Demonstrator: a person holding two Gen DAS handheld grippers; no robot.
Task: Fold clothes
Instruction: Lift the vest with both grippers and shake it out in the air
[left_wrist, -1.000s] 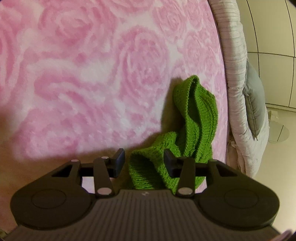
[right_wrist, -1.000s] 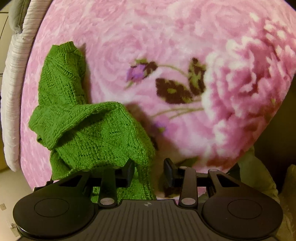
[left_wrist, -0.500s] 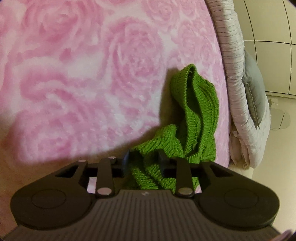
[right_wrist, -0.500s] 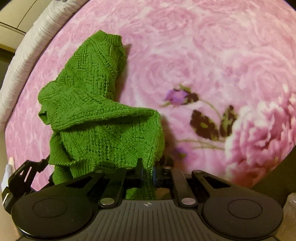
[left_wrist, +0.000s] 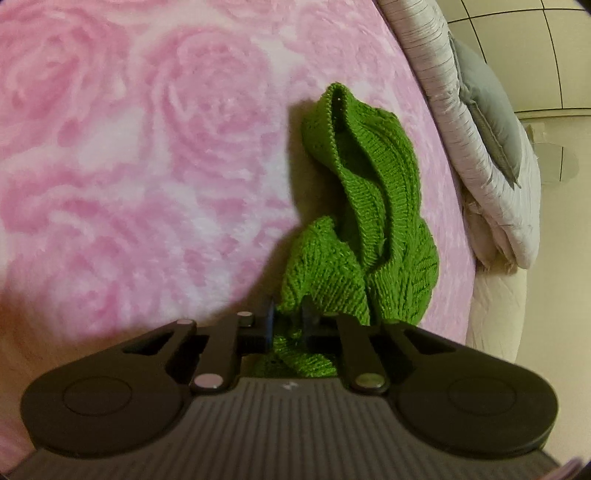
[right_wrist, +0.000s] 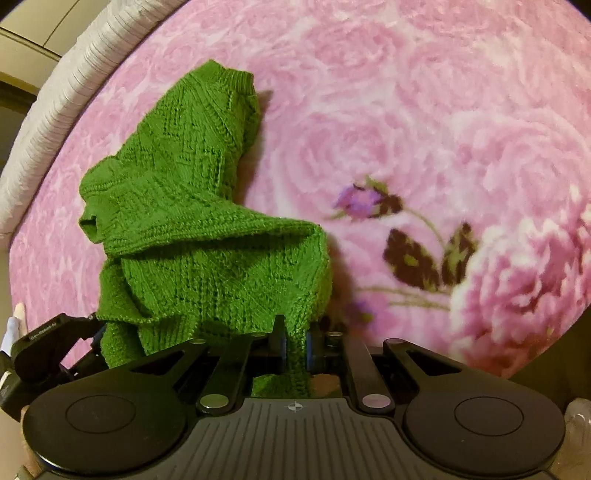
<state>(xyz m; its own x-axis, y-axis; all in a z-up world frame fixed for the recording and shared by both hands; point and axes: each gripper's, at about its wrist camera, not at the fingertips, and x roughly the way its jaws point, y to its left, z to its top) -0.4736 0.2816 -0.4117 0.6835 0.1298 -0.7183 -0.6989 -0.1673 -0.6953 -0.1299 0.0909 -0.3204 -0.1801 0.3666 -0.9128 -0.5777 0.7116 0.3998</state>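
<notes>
Green knit sweater (right_wrist: 192, 236) lies bunched on the pink rose-print blanket (right_wrist: 424, 110) that covers the bed, near the bed edge bordered by the white ribbed bolster (right_wrist: 55, 107). In the right wrist view its long axis runs from the grippers at the near edge up toward the bolster side, ending in a ribbed cuff or hem (which of the two cannot be told) that points away from the camera. A fold crosses the garment about halfway along, so the near half hangs raised and slack while the far half rests flat on the blanket. Right gripper (right_wrist: 295, 341): jaws clamped tight on a narrow strip of the knit, which passes between them. Left gripper (left_wrist: 288, 325): jaws closing, a wad of green knit sits between them and the pads look to be pressing on it already (view slightly blurred at the tips). In the left wrist view the sweater (left_wrist: 369, 221) stands as a twisted upright column leading away from the jaws, its open ribbed end at the far tip. A grey cushion (left_wrist: 484, 118) lies on the bolster (left_wrist: 476, 147) past the bed edge. The left gripper's body also shows at the lower left corner of the right wrist view, just beside the sweater's near hem.
</notes>
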